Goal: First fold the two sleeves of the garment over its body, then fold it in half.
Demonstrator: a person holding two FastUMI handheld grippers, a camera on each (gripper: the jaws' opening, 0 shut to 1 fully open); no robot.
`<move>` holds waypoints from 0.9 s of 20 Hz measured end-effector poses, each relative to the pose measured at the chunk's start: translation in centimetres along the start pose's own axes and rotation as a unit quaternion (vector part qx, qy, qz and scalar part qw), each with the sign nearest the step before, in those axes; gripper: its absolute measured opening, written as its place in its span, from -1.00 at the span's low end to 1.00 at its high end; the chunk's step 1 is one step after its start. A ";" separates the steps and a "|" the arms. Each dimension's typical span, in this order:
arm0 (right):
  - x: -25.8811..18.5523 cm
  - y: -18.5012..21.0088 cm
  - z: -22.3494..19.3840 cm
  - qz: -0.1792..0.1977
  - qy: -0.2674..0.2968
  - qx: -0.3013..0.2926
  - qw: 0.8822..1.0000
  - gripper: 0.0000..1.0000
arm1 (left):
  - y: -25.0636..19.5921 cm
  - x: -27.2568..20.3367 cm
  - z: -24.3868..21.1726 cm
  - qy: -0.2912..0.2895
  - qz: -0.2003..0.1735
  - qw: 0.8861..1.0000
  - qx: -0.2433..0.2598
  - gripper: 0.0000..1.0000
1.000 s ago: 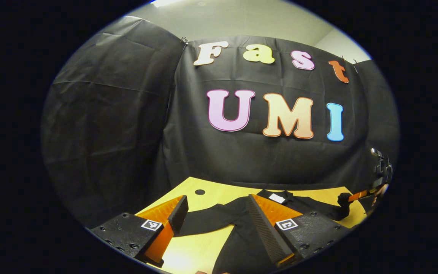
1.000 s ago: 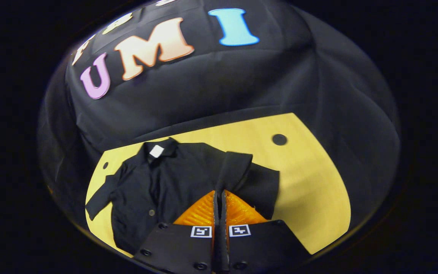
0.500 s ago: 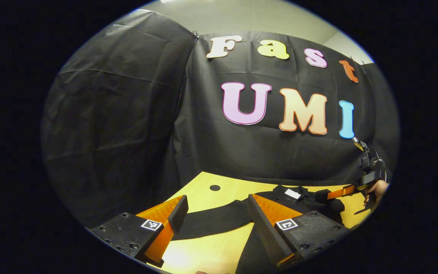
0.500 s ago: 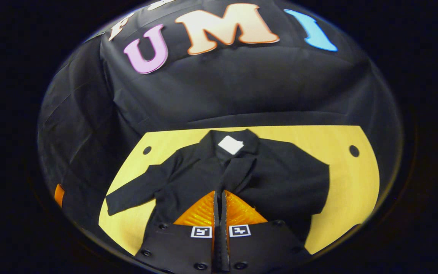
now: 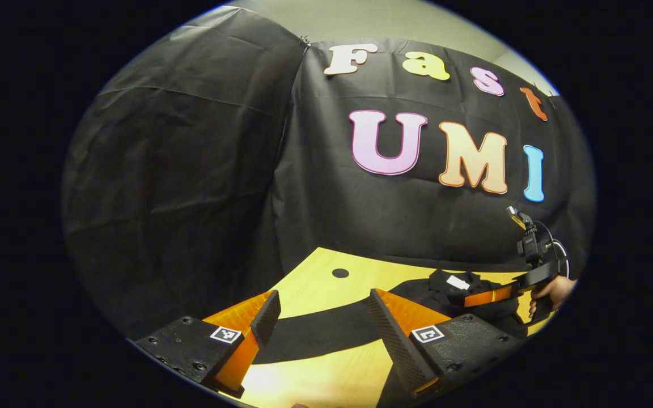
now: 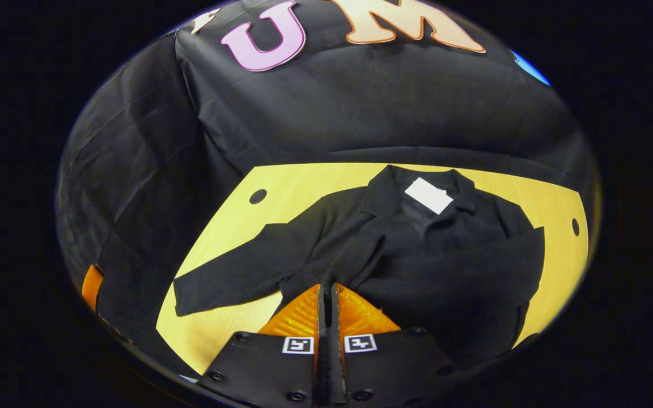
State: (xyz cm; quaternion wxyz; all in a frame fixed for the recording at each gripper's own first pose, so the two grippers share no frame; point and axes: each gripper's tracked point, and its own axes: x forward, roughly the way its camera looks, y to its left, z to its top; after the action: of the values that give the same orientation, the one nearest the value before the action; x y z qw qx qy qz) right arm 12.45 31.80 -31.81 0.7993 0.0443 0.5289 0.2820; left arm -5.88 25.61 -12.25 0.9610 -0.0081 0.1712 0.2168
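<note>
Since a second ago the right gripper (image 6: 326,292) has carried the right sleeve (image 6: 360,249) leftward across the garment (image 6: 451,266), so that sleeve now lies folded over the body where it earlier stuck out to the side. Its fingers are pressed together with a pinch of the sleeve's black cloth between their tips. In the left gripper view the same gripper (image 5: 474,297) shows at the far right, reaching over the cloth, with a person's hand (image 5: 553,289) on its handle.

Spread flat on the yellow worktop (image 6: 230,334), the garment has its collar and a white label (image 6: 428,195) toward the booth's back wall. Its left sleeve (image 6: 236,275) lies stretched out flat on the wood, pointing away from the body, not yet folded.

Low over the near edge of the worktop, the left gripper (image 5: 318,317) hovers with its fingers wide apart and nothing between them. That outstretched sleeve (image 5: 315,331) runs across the gap beyond them.

A small dark hole (image 5: 340,273) sits in the worktop farther back.
</note>
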 end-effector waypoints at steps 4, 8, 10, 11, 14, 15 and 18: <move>0.3 0.9 -0.2 0.002 -0.008 -0.002 1.000 -0.67 | 1.1 0.7 -0.9 0.008 0.013 1.000 -0.005 0.86; -0.8 0.1 0.1 -0.017 -0.025 -0.013 0.999 0.25 | 2.1 1.7 -2.6 0.026 0.033 0.999 -0.017 0.86; -2.1 -0.4 0.0 -0.028 -0.034 -0.019 0.999 0.32 | 3.1 1.7 -3.9 0.043 0.046 0.998 -0.025 0.85; -3.0 -0.5 0.0 -0.030 -0.042 -0.022 0.998 0.51 | 3.8 1.5 -4.4 0.047 0.054 0.997 -0.029 0.86; -5.7 -1.2 -0.4 -0.042 -0.065 -0.027 0.997 0.75 | 5.5 2.3 -6.8 0.076 0.081 0.993 -0.039 0.86; -6.5 -1.4 -0.7 -0.045 -0.071 -0.026 0.996 0.92 | 6.1 2.4 -8.3 0.097 0.089 0.990 -0.044 0.86; -9.2 -3.4 -1.7 -0.063 -0.087 -0.004 0.994 0.99 | 8.4 3.3 -12.0 0.142 0.133 0.979 -0.058 0.87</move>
State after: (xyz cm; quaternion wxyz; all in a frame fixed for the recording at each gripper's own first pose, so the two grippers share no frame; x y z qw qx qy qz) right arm 9.73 24.02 -26.24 0.8587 0.0322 0.4577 0.2282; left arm -10.54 33.53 -24.17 0.8876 -0.0717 0.2925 0.3486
